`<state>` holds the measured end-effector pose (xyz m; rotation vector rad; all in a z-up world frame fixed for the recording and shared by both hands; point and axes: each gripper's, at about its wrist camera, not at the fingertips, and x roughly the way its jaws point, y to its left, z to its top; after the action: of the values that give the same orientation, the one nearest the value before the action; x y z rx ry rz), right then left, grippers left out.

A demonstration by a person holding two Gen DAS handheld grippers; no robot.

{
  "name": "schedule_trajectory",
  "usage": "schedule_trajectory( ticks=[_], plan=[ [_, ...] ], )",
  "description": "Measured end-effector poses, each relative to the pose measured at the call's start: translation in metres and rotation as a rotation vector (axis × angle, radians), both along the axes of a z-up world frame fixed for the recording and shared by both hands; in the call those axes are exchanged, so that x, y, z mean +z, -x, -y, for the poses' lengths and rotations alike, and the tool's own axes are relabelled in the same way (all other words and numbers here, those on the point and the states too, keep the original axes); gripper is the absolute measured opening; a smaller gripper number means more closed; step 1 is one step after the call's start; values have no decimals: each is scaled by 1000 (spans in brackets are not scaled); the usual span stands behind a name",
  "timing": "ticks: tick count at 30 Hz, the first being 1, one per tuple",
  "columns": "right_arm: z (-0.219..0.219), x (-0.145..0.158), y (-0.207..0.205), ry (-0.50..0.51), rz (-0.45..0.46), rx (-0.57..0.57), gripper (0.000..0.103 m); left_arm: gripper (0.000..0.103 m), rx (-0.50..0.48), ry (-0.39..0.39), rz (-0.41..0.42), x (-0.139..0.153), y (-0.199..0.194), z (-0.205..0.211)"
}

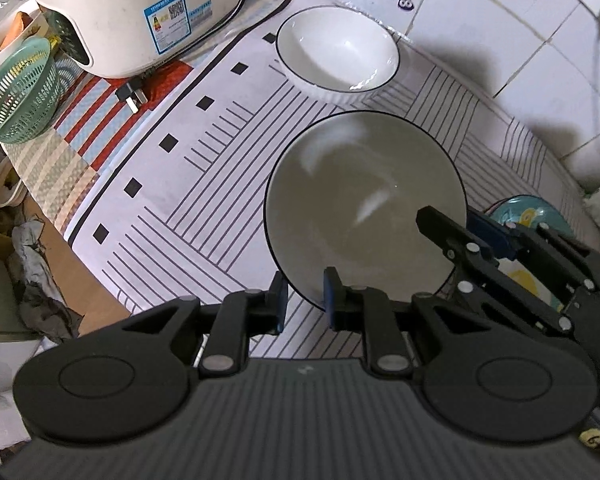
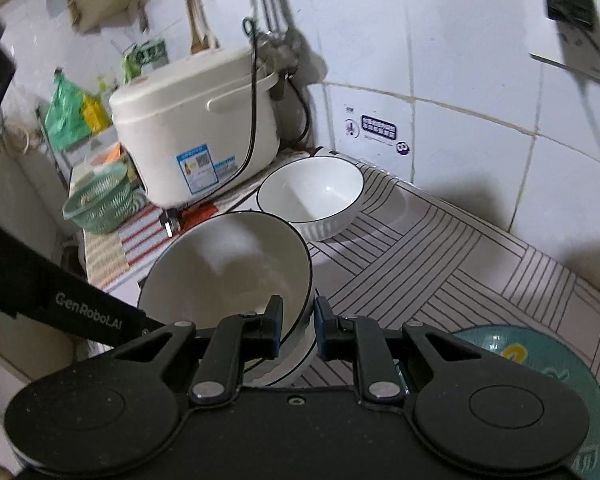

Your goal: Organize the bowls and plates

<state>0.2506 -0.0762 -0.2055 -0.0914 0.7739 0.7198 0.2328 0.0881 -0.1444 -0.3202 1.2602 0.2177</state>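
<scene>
A white bowl with a dark rim point(image 1: 364, 208) point(image 2: 228, 276) is held above the striped cloth. My left gripper point(image 1: 305, 300) is shut on its near rim. My right gripper point(image 2: 298, 328) is shut on its right rim, and shows in the left wrist view point(image 1: 460, 232). A second white ribbed bowl point(image 1: 338, 54) point(image 2: 312, 196) stands on the cloth near the wall. A teal plate point(image 1: 528, 212) point(image 2: 540, 360) with a yellow print lies to the right, partly hidden by the right gripper.
A white rice cooker point(image 1: 140, 12) point(image 2: 196, 128) stands at the back left with its plug point(image 1: 132, 98) on the cloth. A green basket point(image 1: 18, 92) point(image 2: 100, 200) sits left of it. White tiled wall point(image 2: 460, 160) bounds the counter behind.
</scene>
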Motion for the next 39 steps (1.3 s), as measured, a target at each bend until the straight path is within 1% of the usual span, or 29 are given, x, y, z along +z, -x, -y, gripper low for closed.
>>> schedule_trajectory(
  ticks=[6, 8, 10, 12, 13, 14, 16, 17, 18, 19, 21, 23, 26, 29, 32, 34, 36, 39],
  plan=[
    [-10, -7, -1, 67, 10, 26, 20, 18, -14, 15, -55, -11, -9, -2],
    [-13, -9, 0, 88, 26, 37, 20, 19, -12, 13, -69, -14, -11, -2],
    [-16, -11, 1, 112, 38, 50, 20, 19, -16, 2, -79, -16, -12, -2],
    [-19, -13, 1, 130, 43, 60, 20, 20, -15, 9, -72, -17, -12, -3],
    [-20, -13, 1, 138, 52, 63, 20, 24, -17, 17, -70, -18, -12, -3],
    [-21, -14, 1, 151, 60, 66, 20, 25, -26, 25, -68, -19, -12, -4],
    [-22, -15, -1, 170, 58, 74, 21, 32, -49, 34, -67, -19, -13, -5],
    [-20, -14, -1, 164, 57, 71, 22, 33, -61, 32, -69, -17, -12, -6],
    [-18, -12, -1, 155, 54, 70, 25, 34, -70, 32, -65, -14, -11, -8],
    [-15, -9, -1, 148, 53, 73, 27, 34, -76, 39, -54, -10, -10, -11],
    [-9, 0, 0, 128, 64, 74, 36, 35, -87, 73, -16, 3, -7, -20],
    [-2, 12, 0, 95, 69, 70, 41, 38, -110, 100, 43, 18, -5, -29],
    [6, 31, -4, 27, 59, 55, 42, 40, -145, 103, 133, 37, -9, -44],
    [7, 42, -16, -50, 24, 39, 49, 41, -160, 97, 221, 47, -21, -59],
    [-3, 43, -29, -55, 36, 24, 51, 41, -159, 94, 273, 48, -42, -76],
    [-11, 39, -40, -41, 40, 6, 52, 44, -154, 82, 283, 43, -58, -85],
    [-19, 31, -55, -46, 9, -22, 53, 47, -160, 60, 294, 34, -73, -90],
    [-30, 18, -76, -66, -51, -63, 53, 48, -171, 28, 293, 16, -96, -95]
  ],
)
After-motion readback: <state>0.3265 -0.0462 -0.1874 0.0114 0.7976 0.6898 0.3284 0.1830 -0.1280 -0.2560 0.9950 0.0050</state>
